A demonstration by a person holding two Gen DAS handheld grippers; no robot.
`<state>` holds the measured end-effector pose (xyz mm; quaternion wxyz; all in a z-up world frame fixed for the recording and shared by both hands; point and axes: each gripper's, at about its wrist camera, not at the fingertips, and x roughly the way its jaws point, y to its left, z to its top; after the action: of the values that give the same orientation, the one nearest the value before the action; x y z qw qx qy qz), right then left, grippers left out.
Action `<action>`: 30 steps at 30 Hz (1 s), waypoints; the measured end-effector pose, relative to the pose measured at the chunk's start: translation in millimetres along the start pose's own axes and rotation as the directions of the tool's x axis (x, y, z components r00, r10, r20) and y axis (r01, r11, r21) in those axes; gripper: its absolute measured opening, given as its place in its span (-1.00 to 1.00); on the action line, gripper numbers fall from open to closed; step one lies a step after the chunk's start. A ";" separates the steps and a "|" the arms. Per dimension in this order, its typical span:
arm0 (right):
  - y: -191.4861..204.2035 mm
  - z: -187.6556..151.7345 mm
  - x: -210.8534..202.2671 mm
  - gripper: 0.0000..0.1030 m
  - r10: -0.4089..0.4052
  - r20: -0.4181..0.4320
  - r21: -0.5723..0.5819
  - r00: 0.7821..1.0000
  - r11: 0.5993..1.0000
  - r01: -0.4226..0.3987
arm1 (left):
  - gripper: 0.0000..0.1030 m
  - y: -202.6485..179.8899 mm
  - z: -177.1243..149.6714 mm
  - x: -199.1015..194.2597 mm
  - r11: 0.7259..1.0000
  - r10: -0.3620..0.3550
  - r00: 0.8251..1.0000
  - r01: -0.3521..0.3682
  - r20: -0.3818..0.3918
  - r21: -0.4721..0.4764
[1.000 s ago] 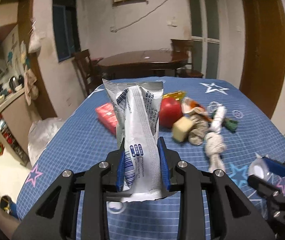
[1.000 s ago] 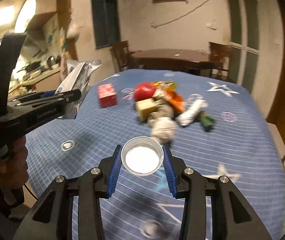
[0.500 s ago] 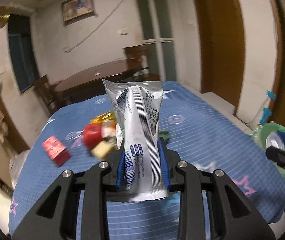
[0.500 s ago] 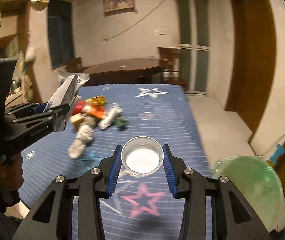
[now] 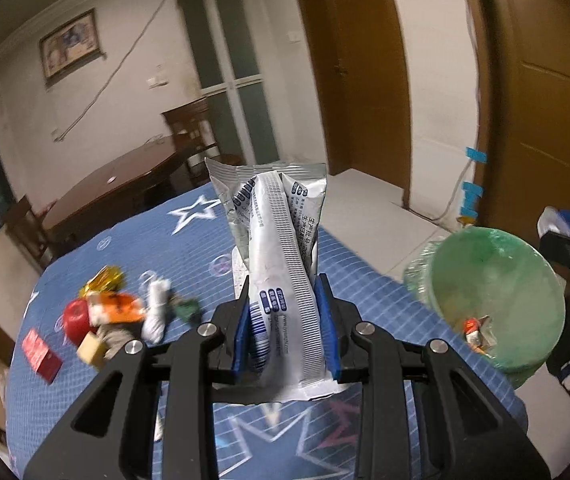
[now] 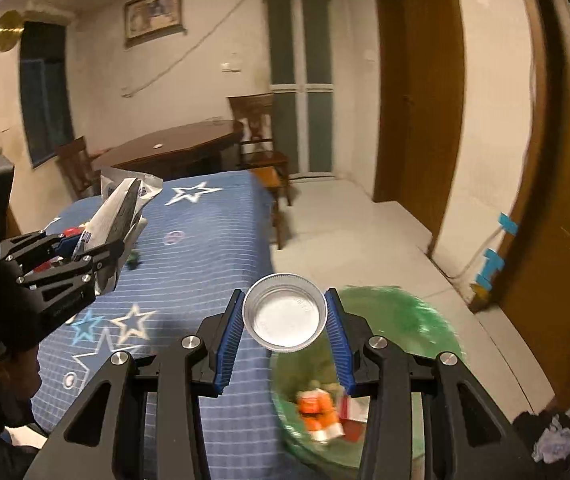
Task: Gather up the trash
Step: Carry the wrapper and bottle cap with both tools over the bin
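Observation:
My left gripper (image 5: 283,312) is shut on a silver snack wrapper (image 5: 275,240) with blue print, held upright above the blue star-patterned table (image 5: 189,236). My right gripper (image 6: 285,320) is shut on a round white jar lid (image 6: 285,312), hanging over the table's right edge and the near rim of a green-lined trash bin (image 6: 413,320). The bin (image 5: 497,284) stands on the floor to the right of the table and holds some orange and red scraps. The left gripper (image 6: 81,248) with its wrapper (image 6: 121,204) shows at the left of the right wrist view.
A pile of litter (image 5: 125,312) lies on the table's left side: a red round thing, an orange packet, a white roll, a red box (image 5: 41,350). A wooden chair (image 6: 261,140) and dark dining table (image 6: 173,148) stand behind. Doors line the right wall.
Both grippers swung right with their loads, away from the litter pile. The green bin has come into view, and the lid now hangs over its near rim.

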<state>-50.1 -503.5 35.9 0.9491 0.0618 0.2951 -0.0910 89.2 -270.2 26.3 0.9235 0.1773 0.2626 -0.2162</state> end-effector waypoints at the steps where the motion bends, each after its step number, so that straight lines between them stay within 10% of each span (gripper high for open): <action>1: -7.3 -0.8 -1.8 -0.19 -0.009 -0.003 0.012 1.000 1.000 0.009 | -0.45 -3.4 1.1 2.1 1.000 -0.007 1.000 0.007 0.001 0.010; 30: -119.5 -21.7 -2.8 -0.19 -0.147 -0.121 0.144 0.982 0.976 0.164 | -0.45 -135.7 20.9 55.8 0.911 -0.306 0.947 0.321 -0.097 0.260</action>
<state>-89.2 -616.0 12.2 0.9138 0.1161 0.3429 -0.1839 73.9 -411.0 -17.3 0.8361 0.2642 0.2802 -0.3906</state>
